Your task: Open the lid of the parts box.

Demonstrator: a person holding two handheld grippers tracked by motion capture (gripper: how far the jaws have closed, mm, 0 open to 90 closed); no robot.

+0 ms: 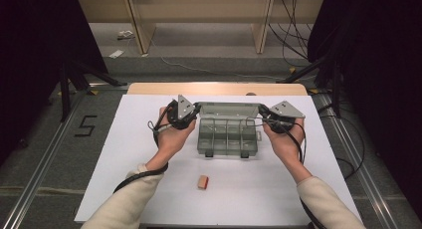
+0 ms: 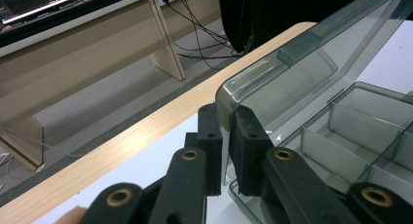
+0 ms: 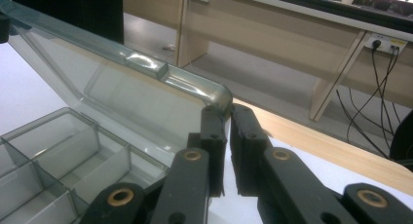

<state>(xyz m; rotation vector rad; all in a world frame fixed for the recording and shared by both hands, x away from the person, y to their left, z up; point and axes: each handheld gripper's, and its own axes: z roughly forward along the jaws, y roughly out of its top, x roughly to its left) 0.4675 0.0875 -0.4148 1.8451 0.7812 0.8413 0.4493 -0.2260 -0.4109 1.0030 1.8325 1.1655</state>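
A clear grey compartment box [image 1: 227,139] stands on the white table top with its lid [image 1: 229,109] raised at the far side. My left gripper [image 1: 193,111] is shut on the lid's left corner. In the left gripper view its jaws [image 2: 225,136] clamp the lid's [image 2: 292,73] thin edge. My right gripper [image 1: 265,114] is shut on the lid's right corner, and in the right gripper view it [image 3: 227,131] pinches the lid's [image 3: 122,87] rounded corner. The box's compartments [image 3: 58,151] look empty. A small tan block [image 1: 202,181] lies on the table nearer the person.
The white sheet [image 1: 124,159] covers the table, and a wooden strip [image 1: 214,88] runs along its far edge. Dark stand legs [image 1: 74,79] flank the table on both sides. Cables [image 1: 293,35] and wooden furniture legs [image 1: 142,25] lie on the floor beyond.
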